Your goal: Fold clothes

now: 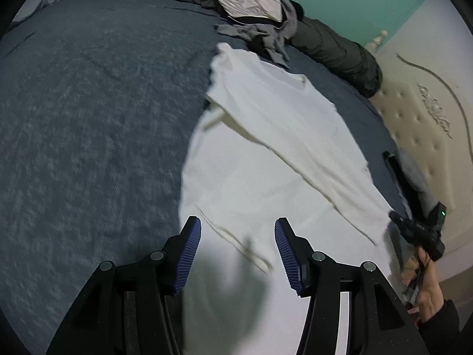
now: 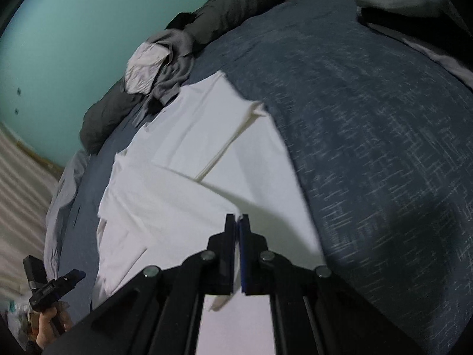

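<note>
Blue bed cover [image 1: 88, 118] lies under a white shirt [image 1: 280, 136] spread just ahead of both tools. Left tool [image 1: 238, 254] hovers over the shirt with fingers spread wide and empty. Right tool [image 2: 238, 222] is pressed together, pinching a shirt edge.

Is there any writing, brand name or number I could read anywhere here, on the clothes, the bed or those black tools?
None can be read.
white T-shirt: plain, no print showing.
Other hand-held gripper seen from the left wrist: a small pale mark on its body, too blurred to read; beside it a green light, not text.
Headboard: raised ornament only, no letters.
</note>
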`<state>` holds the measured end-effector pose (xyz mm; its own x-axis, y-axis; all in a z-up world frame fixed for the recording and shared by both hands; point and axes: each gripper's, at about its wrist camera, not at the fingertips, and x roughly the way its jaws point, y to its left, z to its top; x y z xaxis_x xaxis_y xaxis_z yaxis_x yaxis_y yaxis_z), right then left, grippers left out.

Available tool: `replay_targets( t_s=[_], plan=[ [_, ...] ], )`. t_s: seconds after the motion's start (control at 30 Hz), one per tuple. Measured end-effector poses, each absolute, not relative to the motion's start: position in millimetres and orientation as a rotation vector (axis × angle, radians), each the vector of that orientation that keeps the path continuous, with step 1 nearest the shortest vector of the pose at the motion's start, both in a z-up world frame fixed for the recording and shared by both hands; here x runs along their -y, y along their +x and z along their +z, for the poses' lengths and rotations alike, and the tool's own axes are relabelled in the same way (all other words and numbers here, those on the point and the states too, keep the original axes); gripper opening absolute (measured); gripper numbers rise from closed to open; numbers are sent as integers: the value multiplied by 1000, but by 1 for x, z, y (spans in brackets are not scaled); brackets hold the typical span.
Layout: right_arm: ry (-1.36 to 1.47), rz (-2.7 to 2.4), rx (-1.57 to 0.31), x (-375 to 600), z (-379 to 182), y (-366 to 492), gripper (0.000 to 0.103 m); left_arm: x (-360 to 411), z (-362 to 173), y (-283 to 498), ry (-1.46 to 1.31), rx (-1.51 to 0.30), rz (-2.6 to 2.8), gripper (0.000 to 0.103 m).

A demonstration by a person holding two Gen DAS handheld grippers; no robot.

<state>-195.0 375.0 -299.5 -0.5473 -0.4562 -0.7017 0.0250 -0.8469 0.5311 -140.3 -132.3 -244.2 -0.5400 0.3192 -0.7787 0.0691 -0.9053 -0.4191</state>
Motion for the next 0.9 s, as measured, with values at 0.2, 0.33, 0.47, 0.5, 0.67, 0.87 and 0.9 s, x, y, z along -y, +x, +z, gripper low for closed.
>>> replay_targets(
  t_s=[0.2,0.33,0.47,0.5,0.67,0.87,0.9],
  plan=[
    [1368,-2436,689,-375,-316,-205,2,154,-251,-195,-1494,523,2624,56],
    [1390,-2413,676,-375,-318,-209,2,149,-262,-225,-1522,426,2630,56],
    [1412,-2392,662,-375,-320,-212,2,144,-273,-255,-1548,329,2634,56],
    [1410,-2389,659,-375,-319,-212,2,143,-276,-262,-1554,305,2635,56],
    [1410,-2381,630,-374,-318,-214,2,137,-282,-282,-1533,263,2646,56],
    [1413,-2385,591,-371,-318,-217,2,145,-287,-293,-1541,218,2715,16],
    [1413,-2383,592,-372,-318,-218,2,149,-286,-292,-1534,237,2717,15]
  ],
)
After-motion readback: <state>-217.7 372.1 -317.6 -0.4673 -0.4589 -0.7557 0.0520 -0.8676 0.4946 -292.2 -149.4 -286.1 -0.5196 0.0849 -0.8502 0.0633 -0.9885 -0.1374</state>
